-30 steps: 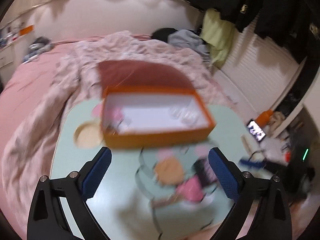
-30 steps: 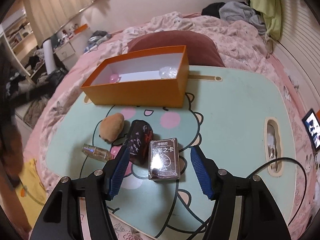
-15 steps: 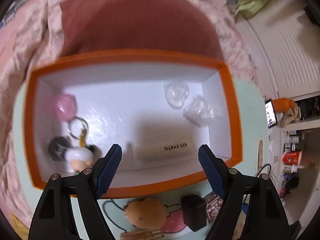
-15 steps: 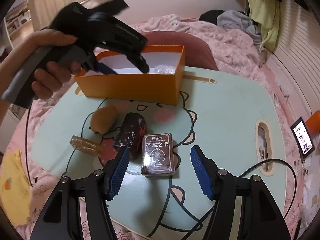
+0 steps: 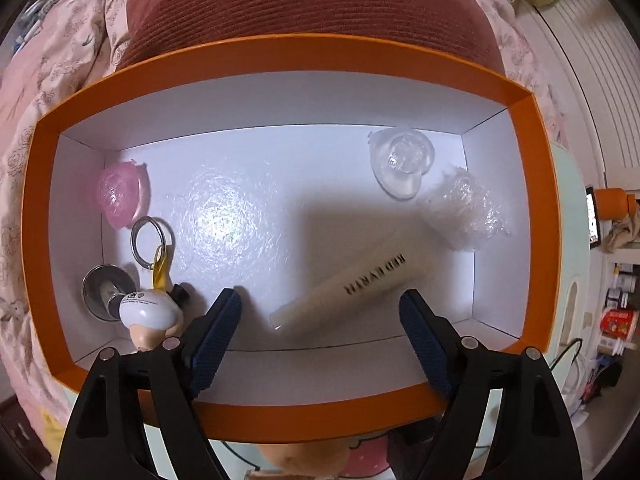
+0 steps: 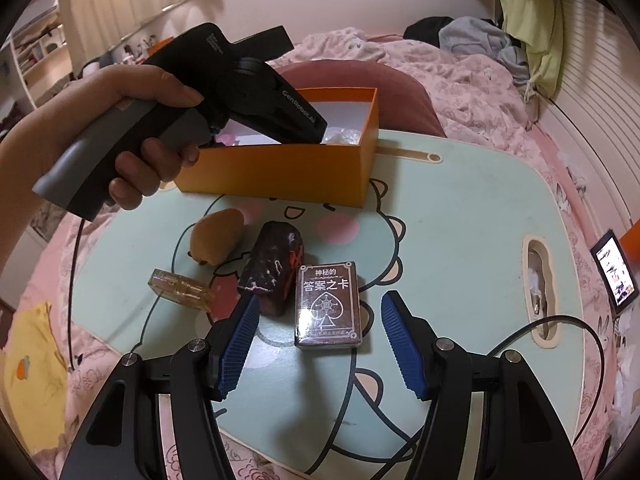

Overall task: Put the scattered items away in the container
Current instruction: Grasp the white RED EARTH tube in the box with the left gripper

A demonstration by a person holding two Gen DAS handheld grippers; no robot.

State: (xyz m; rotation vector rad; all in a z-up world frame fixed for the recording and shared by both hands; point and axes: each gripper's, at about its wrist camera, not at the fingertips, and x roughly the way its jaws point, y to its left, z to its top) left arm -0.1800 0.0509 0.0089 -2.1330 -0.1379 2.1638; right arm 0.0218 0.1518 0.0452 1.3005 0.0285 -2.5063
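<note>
The orange box (image 5: 536, 208) with a white inside fills the left wrist view. A cream tube (image 5: 344, 284) lies loose on its floor, between my open left gripper's (image 5: 320, 308) fingers. Also inside are a pink ball (image 5: 118, 196), a keyring figure (image 5: 148, 308), a clear ball (image 5: 402, 160) and a crinkled clear wrap (image 5: 468, 212). My right gripper (image 6: 316, 320) is open above a dark card box (image 6: 328, 304) on the mint table (image 6: 460, 216). A dark pouch (image 6: 276, 264), a brown plush (image 6: 218, 236) and a clear amber bottle (image 6: 180, 288) lie to its left.
The orange box (image 6: 288, 172) stands at the table's far side with my left gripper's body over it. A maroon cushion (image 5: 304, 4) and pink bedding (image 6: 460, 84) lie behind. A phone (image 6: 614, 272) and a cable (image 6: 560, 328) are at the right.
My left gripper has swung over the box and lowered into it. The cream tube now lies tilted and free on the box floor. My right gripper has edged closer to the card box.
</note>
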